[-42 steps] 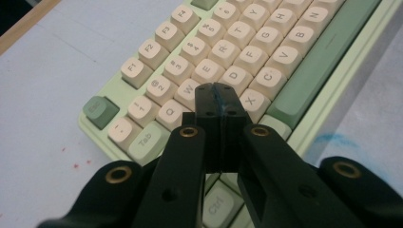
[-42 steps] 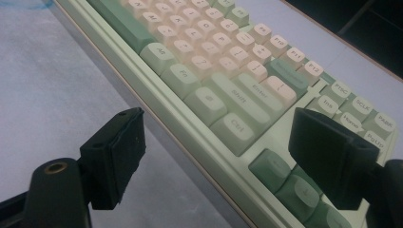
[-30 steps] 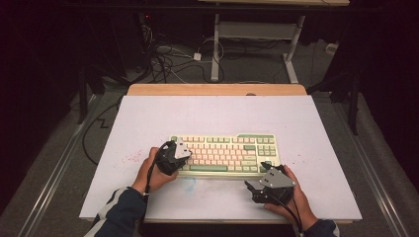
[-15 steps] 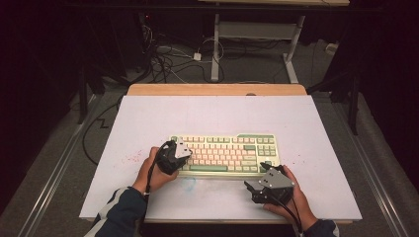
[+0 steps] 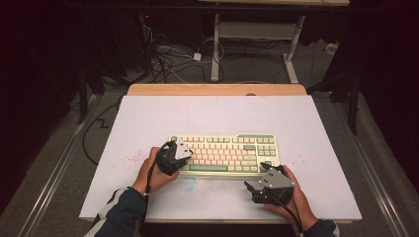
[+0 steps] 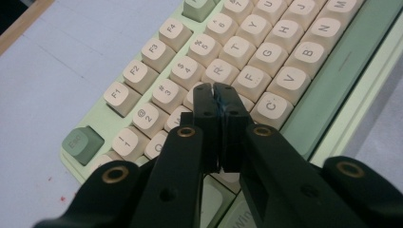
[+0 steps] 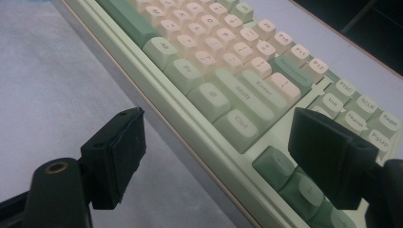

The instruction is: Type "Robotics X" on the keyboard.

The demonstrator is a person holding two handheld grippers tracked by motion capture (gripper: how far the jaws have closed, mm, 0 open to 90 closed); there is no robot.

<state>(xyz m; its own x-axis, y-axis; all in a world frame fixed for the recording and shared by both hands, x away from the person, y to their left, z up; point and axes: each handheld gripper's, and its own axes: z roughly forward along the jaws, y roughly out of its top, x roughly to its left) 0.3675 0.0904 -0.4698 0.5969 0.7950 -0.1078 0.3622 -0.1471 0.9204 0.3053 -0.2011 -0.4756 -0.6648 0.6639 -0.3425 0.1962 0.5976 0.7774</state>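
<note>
two grippers work near the table's [image 5: 148, 118] front edge: left gripper [image 6: 215, 90], tips pressed together, over the keyboard's [image 5: 225, 153] left keys; right gripper [image 7: 218, 156], spread wide, at its front right corner.

Left tool [image 6: 216, 90] closed, right tool [image 7: 216, 156] agape

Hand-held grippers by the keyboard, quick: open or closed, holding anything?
Left hand-held gripper: closed, nothing held, above the keyboard.
Right hand-held gripper: open, empty.
</note>
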